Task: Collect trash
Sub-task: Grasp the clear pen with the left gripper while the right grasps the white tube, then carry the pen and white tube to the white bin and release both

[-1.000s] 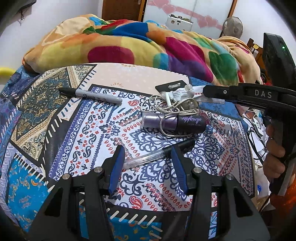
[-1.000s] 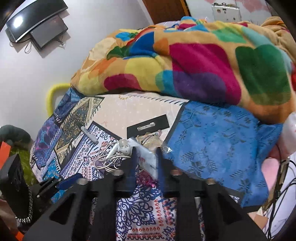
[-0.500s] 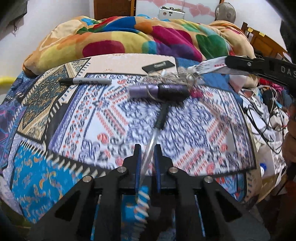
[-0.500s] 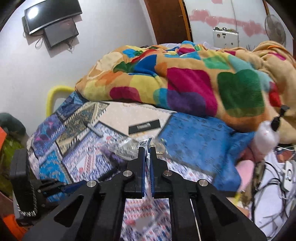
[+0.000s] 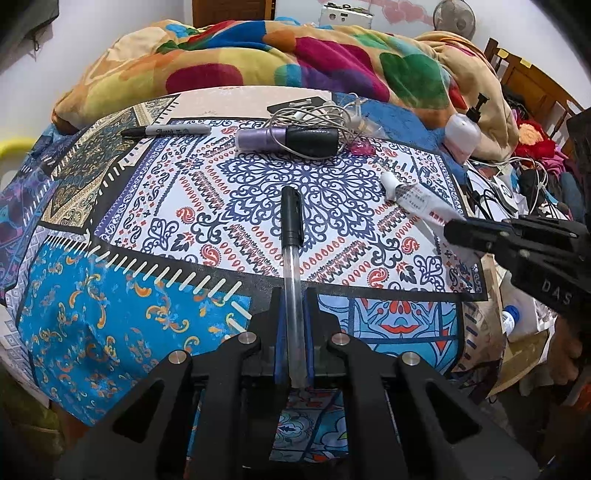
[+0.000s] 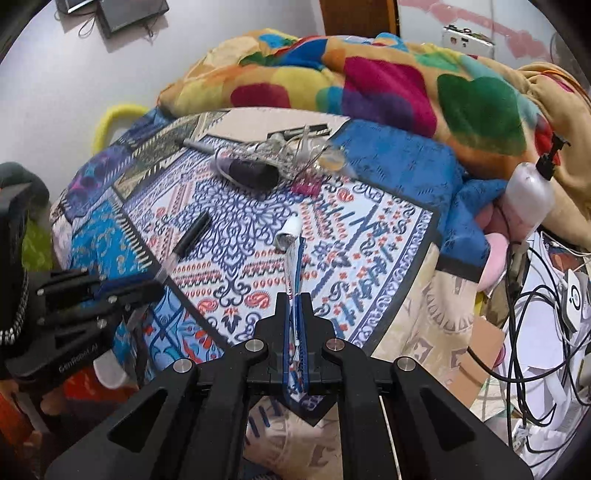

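Both my grippers now lifted clear with their catch
My left gripper (image 5: 294,317) pinches the pen (image 5: 291,236) it straddled before; right gripper (image 6: 294,321) pinches the flattened tube (image 6: 291,254) — only its view shows the wall screen (image 6: 129,14).

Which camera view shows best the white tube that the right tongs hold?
The left wrist view. There the white tube is seen from its side, cap and printed label visible, its flat end in the right tongs. The right wrist view shows the tube edge-on and foreshortened, so only its cap and thin edge appear.
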A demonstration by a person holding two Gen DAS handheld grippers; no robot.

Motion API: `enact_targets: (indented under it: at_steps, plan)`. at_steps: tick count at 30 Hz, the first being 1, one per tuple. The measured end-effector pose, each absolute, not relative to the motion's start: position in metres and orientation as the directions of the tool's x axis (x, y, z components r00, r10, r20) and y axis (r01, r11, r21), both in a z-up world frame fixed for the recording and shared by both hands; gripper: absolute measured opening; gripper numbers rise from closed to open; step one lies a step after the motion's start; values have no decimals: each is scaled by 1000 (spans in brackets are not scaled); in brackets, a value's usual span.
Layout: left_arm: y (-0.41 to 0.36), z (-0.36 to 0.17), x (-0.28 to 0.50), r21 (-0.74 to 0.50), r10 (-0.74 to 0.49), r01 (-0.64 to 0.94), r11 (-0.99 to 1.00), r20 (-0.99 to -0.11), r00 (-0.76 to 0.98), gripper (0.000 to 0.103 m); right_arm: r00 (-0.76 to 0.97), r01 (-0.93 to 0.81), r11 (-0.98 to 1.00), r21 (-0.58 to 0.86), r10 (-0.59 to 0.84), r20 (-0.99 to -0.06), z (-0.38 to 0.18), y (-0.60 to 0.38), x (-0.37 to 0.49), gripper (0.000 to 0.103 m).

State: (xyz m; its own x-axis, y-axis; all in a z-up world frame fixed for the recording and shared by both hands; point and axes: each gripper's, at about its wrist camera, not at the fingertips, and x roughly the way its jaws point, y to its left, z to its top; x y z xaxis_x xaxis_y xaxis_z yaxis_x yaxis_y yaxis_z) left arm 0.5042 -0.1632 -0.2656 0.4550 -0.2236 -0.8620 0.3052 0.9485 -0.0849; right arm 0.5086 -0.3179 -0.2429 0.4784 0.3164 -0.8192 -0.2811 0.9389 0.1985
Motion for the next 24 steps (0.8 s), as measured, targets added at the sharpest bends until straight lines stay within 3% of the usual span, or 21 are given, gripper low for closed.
enact_targets:
  at_steps: [2, 5, 6, 18, 19, 20, 24]
  plan:
    - [-164, -266, 508, -90, -230, 312, 946, -863, 449, 9, 460, -297, 930, 216, 338, -821, -241, -319, 512, 10]
    - [-165, -266, 514, -96, -239, 319, 943, -862, 447, 9, 469, -302, 926, 226, 350, -811, -236, -320, 517, 37]
    - [-165, -266, 516, -99, -242, 319, 943, -861, 448, 9, 487, -297, 930, 218, 344, -803, -233, -321, 520, 39]
    - [-178, -268, 536, -63, -227, 326, 943, -838, 496, 9, 522, -292, 956, 42, 196, -830, -256, -301, 538, 38]
    - [-180, -268, 536, -56, -229, 339, 939, -838, 495, 9, 527, -292, 956, 34, 190, -829, -255, -301, 538, 35]
    - [-180, -269, 536, -55, -229, 341, 938, -838, 495, 9, 532, -293, 956, 27, 186, -826, -255, -299, 537, 23]
    - [-175, -268, 537, -86, -247, 329, 940, -838, 486, 9, 523, -282, 957, 71, 216, -824, -252, -301, 538, 20]
